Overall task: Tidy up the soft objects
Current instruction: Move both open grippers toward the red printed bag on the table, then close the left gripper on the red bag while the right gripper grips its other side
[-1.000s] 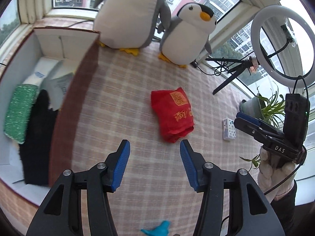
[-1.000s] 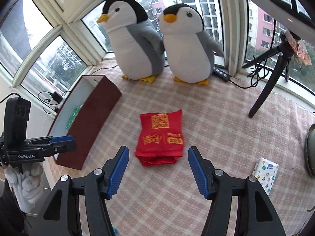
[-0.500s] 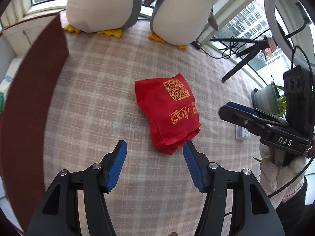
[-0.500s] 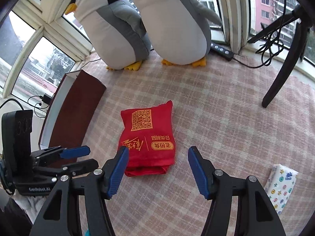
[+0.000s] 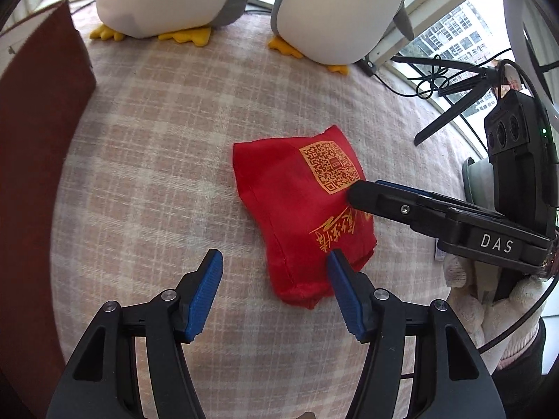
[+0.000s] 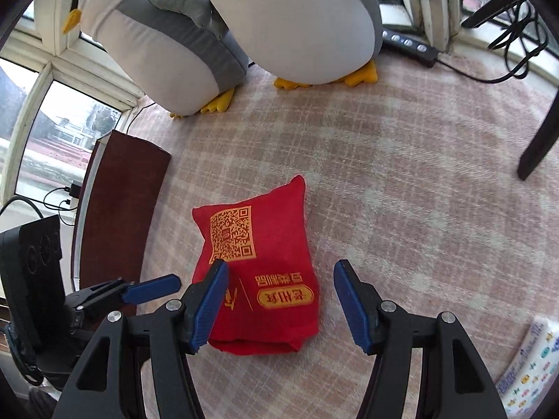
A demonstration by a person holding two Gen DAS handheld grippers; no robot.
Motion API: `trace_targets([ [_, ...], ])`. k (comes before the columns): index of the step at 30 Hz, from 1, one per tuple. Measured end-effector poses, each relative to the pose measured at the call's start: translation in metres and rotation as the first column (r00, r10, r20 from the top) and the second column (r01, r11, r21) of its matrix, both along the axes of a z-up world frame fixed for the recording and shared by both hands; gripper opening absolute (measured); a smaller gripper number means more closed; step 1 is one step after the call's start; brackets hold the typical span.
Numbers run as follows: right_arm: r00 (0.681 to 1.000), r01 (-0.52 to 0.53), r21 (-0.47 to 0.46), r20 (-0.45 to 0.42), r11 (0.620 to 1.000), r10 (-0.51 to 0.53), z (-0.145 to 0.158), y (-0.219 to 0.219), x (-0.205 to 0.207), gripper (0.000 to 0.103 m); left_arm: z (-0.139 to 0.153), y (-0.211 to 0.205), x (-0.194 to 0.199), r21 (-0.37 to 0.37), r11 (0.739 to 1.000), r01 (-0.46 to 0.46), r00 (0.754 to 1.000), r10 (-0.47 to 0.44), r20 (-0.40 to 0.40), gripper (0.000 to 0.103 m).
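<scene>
A red cloth bag (image 5: 297, 206) with a gold QR code lies flat on the checked blanket (image 5: 150, 160). My left gripper (image 5: 274, 262) hangs open over its near left edge; one blue pad is over the bag's corner, the other over bare blanket. From the right, my right gripper (image 5: 367, 190) reaches in open, its tips over the bag's QR corner. In the right wrist view the red bag (image 6: 276, 244) sits between the right gripper's (image 6: 279, 269) spread fingers, with no pad pressing on it. The left gripper (image 6: 146, 288) shows at the bag's left side.
Two big penguin plush toys (image 6: 297, 24) stand at the back by the windows. A brown-sided box (image 6: 118, 209) stands left of the bag. A tripod leg (image 6: 538, 132), a power strip (image 6: 408, 43) and a tissue pack (image 6: 527, 366) lie to the right. A gloved hand (image 5: 468, 296) holds the right gripper.
Both grippers have come down and closer to the red bag, which now fills more of each view. The right gripper's tips have moved over the bag.
</scene>
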State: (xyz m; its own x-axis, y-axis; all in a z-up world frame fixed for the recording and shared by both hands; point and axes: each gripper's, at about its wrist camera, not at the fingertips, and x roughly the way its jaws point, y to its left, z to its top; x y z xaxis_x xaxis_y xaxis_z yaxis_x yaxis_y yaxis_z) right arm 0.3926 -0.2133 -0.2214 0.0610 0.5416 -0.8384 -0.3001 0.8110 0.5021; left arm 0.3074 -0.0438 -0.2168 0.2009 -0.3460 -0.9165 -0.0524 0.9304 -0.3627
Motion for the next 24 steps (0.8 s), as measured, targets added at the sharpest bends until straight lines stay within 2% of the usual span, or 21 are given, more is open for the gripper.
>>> trace_targets([
  [4, 1.0, -0.017, 0.019, -0.021, 1.0, 0.018, -0.004, 0.006, 0.002, 0.059, -0.006, -0.002, 0.004, -0.022, 1.0, 0.004, 1.0, -0.004, -0.011, 0.062],
  [11, 0.998, -0.055, 0.004, -0.006, 0.998, 0.055, -0.003, 0.018, 0.001, 0.059, -0.008, -0.009, 0.005, -0.023, 0.999, 0.026, 1.0, -0.026, 0.008, 0.062],
  [17, 0.997, -0.067, 0.023, -0.021, 0.997, 0.068, -0.006, 0.021, 0.0, 0.059, -0.016, -0.02, 0.008, -0.07, 0.996, 0.048, 0.999, -0.049, -0.008, 0.059],
  [24, 0.998, -0.062, 0.026, -0.02, 0.998, 0.063, -0.008, 0.022, 0.0, 0.057, -0.018, -0.021, 0.009, -0.054, 0.997, 0.057, 0.998, -0.056, 0.014, 0.055],
])
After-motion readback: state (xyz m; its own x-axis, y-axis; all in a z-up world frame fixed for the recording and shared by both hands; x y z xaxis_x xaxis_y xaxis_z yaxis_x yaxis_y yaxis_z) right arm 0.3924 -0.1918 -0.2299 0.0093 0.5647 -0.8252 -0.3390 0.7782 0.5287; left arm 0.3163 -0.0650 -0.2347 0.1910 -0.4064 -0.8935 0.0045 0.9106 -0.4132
